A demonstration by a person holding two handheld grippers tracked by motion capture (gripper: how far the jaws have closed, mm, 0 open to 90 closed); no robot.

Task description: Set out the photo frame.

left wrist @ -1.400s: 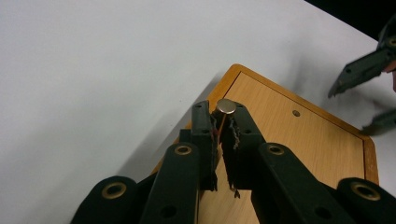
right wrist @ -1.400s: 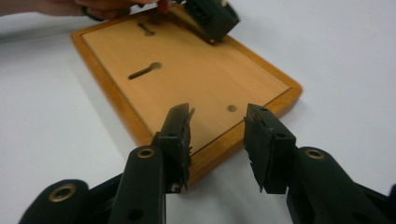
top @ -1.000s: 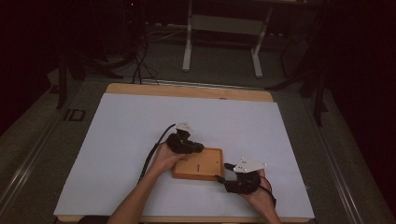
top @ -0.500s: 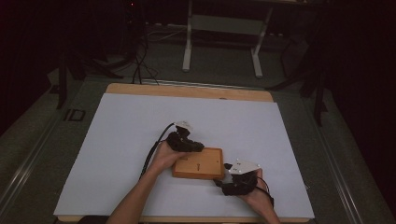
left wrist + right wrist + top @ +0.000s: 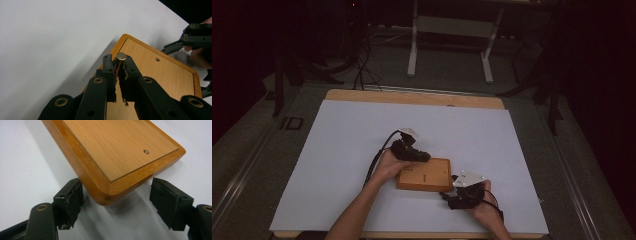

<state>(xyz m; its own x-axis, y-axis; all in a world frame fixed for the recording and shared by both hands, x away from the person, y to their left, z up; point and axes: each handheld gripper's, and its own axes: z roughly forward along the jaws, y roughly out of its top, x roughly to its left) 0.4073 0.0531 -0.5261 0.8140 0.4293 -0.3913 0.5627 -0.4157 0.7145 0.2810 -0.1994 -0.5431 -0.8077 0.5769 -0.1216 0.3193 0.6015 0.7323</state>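
Left gripper view: small metal peg (image 5: 121, 56) pinched; high view hides it.

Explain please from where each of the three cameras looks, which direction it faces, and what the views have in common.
High view: fixed above the person's side, facing forward and down on the white table; both forearms, the left tool and the right tool show.
Left gripper view: rides on the left tool, looking along its jaws, shut on a small metal cylinder over the wooden board.
Right gripper view: rides on the right tool, whose jaws have just been opening, astride a board corner without pressing it.
Shared: the wooden board.
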